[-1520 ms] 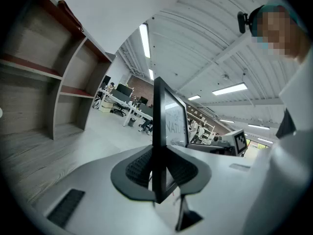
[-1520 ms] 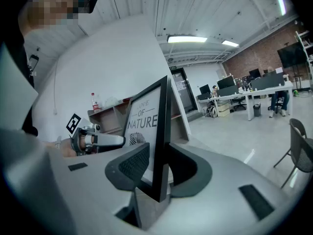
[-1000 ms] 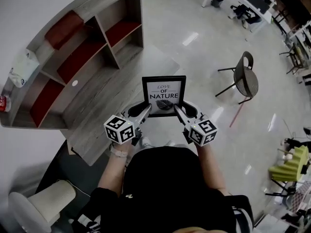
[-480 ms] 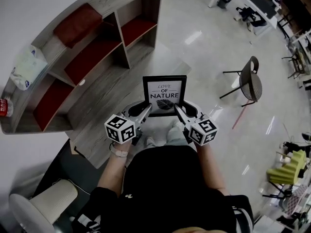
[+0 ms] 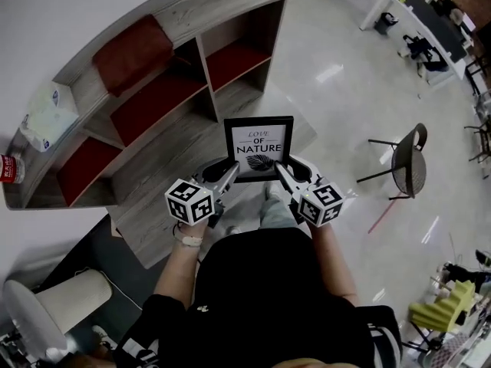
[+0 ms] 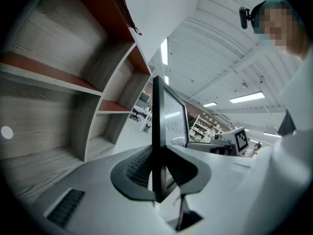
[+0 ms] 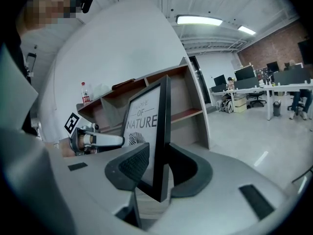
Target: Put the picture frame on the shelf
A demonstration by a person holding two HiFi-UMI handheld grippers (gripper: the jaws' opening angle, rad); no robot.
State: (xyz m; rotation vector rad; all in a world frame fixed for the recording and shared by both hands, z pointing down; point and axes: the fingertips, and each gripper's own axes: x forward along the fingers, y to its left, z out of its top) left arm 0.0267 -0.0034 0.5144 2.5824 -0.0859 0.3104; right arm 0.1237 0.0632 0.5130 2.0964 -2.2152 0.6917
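Here, the left claw (image 5: 228, 177) and right claw (image 5: 281, 174) each pinch the picture frame (image 5: 258, 148) upright near the shelf (image 5: 184, 12).

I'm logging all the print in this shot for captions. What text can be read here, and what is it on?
"LOVE OF NATURE": on the picture frame.
Label on the bottle: too small to read.
Print on the white packet: too blurred to read.

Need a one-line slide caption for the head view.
Standing person's left gripper and right gripper clamp the black picture frame by its lower corners, near the wooden shelf.
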